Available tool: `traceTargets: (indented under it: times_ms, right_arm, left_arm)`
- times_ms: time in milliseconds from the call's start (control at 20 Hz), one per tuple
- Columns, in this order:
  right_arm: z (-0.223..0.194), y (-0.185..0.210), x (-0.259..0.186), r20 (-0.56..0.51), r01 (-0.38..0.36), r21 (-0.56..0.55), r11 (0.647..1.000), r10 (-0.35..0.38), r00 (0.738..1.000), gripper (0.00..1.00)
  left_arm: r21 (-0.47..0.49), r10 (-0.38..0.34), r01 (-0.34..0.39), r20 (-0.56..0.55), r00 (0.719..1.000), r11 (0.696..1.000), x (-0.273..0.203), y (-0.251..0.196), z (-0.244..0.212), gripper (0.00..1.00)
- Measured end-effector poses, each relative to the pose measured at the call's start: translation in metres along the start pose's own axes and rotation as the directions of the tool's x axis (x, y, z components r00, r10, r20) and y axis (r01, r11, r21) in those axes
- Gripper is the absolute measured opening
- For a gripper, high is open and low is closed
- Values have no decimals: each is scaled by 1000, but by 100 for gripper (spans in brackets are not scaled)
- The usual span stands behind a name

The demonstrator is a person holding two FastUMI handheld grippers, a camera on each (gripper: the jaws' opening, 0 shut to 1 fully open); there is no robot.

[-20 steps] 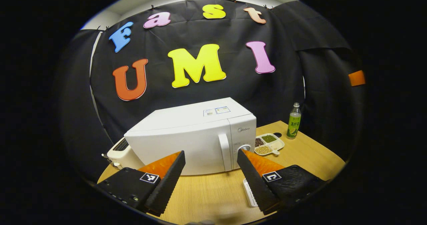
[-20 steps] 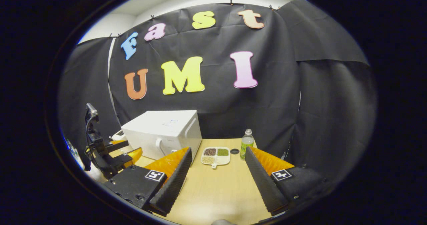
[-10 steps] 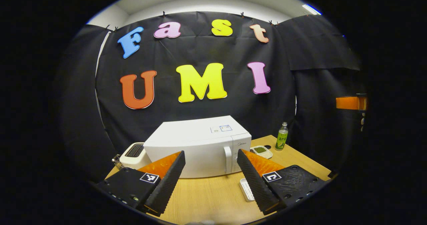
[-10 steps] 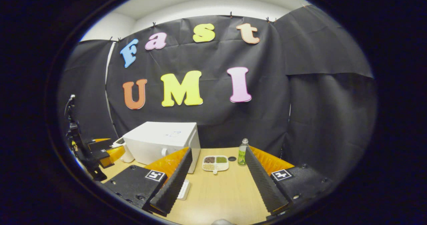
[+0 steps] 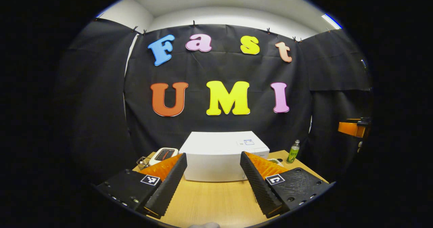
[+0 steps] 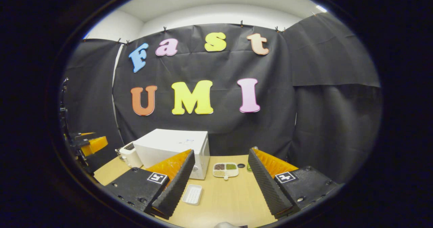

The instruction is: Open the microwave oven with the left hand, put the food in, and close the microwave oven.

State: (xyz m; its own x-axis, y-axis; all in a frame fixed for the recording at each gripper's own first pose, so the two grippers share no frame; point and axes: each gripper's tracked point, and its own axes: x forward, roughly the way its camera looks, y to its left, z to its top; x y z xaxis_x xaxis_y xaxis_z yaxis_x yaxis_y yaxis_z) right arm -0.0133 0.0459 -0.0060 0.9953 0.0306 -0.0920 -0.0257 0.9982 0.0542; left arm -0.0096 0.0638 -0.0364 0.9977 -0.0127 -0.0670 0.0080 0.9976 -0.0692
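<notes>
Both grippers, left [image 5: 213, 158] and right [image 6: 220, 155], are held apart over the table [image 6: 233, 201], gripping nothing. The shut microwave [image 5: 221, 157] is seen ahead of the left one, the food tray [image 6: 225, 169] ahead of the right.

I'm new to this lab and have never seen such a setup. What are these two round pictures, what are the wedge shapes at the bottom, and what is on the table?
Each picture comes from a fisheye camera riding on a hand-held two-finger gripper. The wedges are that gripper's own fingers: the left gripper in the left gripper view, the right gripper in the right gripper view. Both are open and hold nothing. On the wooden table stand a white microwave oven with its door closed, a toaster beside it, a divided dish of beans, a small white tray and a green bottle.
</notes>
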Motion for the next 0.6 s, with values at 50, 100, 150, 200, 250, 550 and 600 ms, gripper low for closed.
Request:
traceTargets:
  times_ms: [50, 100, 150, 200, 250, 550, 600]
  right_arm:
    - [1, 3, -2, 3, -4, -3, 1000, 4, 1000, 92]
    - [1, 5, -3, 6, -6, -9, 1000, 6, 1000, 92]
    - [0, 7, -3, 4, -7, -16, 1000, 7, 1000, 92]
    - [1, 9, -3, 7, -8, -25, 1000, 8, 1000, 92]
    - [2, 12, -5, 11, -11, -30, 999, 11, 1000, 92]
    - [0, 20, -10, 17, -18, -41, 999, 19, 1000, 92]
    - [1, 20, -10, 19, -17, -40, 999, 18, 1000, 92]
  left_arm:
    - [6, 10, -10, 10, 1000, 1000, -2, 1, 2, 97]
    - [6, 15, -15, 16, 1000, 1000, -6, 4, 5, 97]
    - [1, 18, -18, 21, 1000, 1000, -11, 6, 7, 98]
    - [-5, 18, -18, 18, 1000, 1000, -13, 7, 7, 97]
    - [-9, 19, -19, 21, 1000, 1000, -15, 8, 8, 97]
    - [4, 7, -8, 38, 999, 1000, -17, 2, 15, 98]
    - [8, 5, -5, 44, 999, 1000, -16, 1, 17, 98]
